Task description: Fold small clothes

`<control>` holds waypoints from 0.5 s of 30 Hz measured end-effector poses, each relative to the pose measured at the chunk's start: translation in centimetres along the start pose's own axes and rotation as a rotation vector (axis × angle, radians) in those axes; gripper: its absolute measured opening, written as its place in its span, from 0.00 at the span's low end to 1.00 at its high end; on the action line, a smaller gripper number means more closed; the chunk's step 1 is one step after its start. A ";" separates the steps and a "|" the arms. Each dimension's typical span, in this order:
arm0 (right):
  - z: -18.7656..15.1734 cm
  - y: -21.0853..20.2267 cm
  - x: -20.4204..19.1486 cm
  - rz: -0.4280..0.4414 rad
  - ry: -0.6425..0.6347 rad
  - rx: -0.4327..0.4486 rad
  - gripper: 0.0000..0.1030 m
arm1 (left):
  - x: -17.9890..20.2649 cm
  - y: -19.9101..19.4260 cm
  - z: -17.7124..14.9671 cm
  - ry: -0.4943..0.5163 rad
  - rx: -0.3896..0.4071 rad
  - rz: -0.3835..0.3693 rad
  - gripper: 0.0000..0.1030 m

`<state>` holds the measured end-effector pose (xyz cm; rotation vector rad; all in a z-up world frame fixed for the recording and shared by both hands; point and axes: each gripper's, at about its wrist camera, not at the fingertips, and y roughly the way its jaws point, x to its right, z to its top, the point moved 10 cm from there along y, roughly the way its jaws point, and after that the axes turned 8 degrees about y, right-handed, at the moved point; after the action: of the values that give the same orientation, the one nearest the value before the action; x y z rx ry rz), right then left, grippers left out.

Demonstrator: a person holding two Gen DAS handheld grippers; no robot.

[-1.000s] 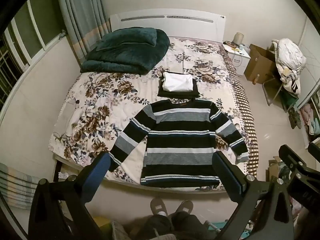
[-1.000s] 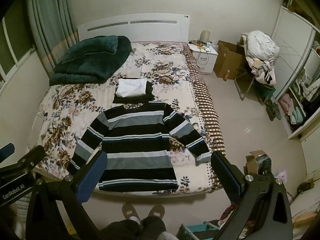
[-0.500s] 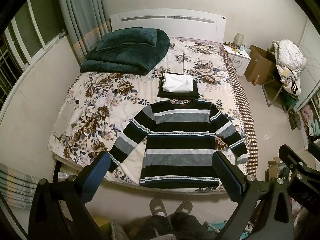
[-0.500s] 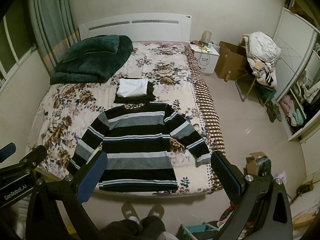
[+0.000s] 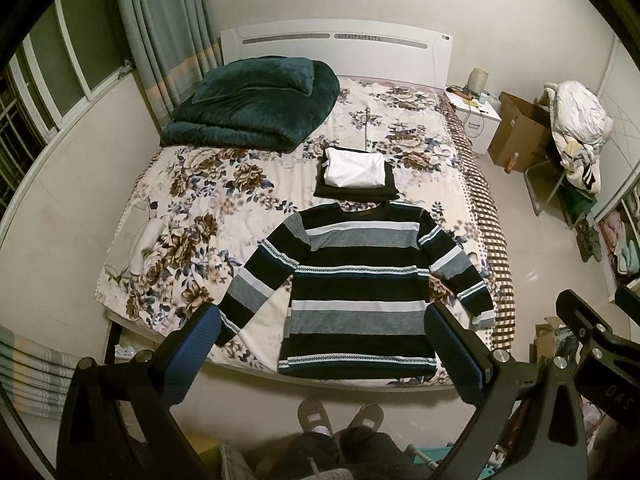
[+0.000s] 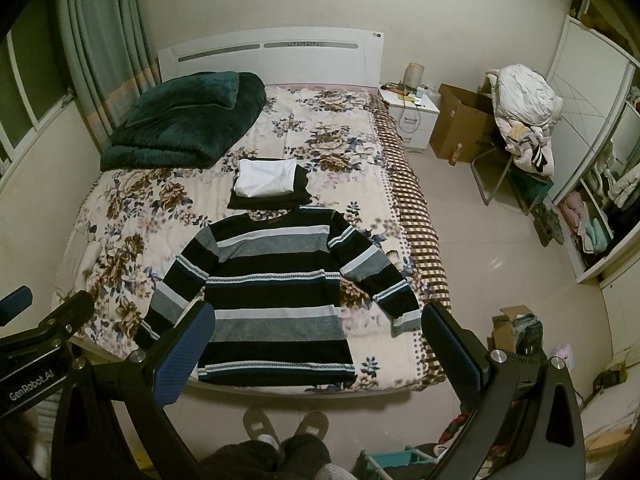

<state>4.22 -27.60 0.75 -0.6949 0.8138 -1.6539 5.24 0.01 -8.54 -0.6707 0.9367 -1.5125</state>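
Bedroom and bed (image 5: 208, 184) look almost the same as a second ago: nothing on the cover has moved, so folding is not yet started. Left gripper (image 5: 322, 350) and right gripper (image 6: 318, 346) hang high above the bed's near edge, both with jaws wide apart and empty. Below them the sweater (image 5: 356, 284) lies flat with sleeves spread, just before a folded stack (image 5: 354, 172).
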 end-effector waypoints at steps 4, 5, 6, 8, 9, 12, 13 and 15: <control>0.0 0.0 0.0 0.001 0.000 0.000 1.00 | 0.0 0.0 0.0 0.001 0.001 0.000 1.00; 0.0 0.0 0.0 0.000 0.001 0.000 1.00 | 0.0 0.0 0.0 0.000 0.000 -0.001 1.00; 0.1 0.0 0.0 0.001 0.001 -0.001 1.00 | 0.0 0.0 0.0 0.000 0.001 -0.001 1.00; 0.4 -0.1 -0.1 0.003 0.001 -0.001 1.00 | 0.0 0.0 0.0 0.001 0.002 0.000 1.00; 0.5 -0.2 -0.2 0.003 0.003 -0.001 1.00 | 0.0 0.0 0.0 0.001 0.002 -0.001 1.00; 0.6 -0.1 -0.2 0.002 0.003 0.000 1.00 | 0.0 0.0 0.0 0.000 0.002 -0.001 1.00; 0.8 -0.1 -0.3 0.002 0.002 0.000 1.00 | 0.0 0.0 0.0 -0.001 0.002 -0.002 1.00; 0.9 -0.1 -0.3 0.002 0.001 0.000 1.00 | 0.0 0.0 0.0 0.001 0.003 0.000 1.00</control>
<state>4.97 -27.40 1.41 -0.6931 0.8154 -1.6530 5.27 0.04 -8.54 -0.6681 0.9350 -1.5133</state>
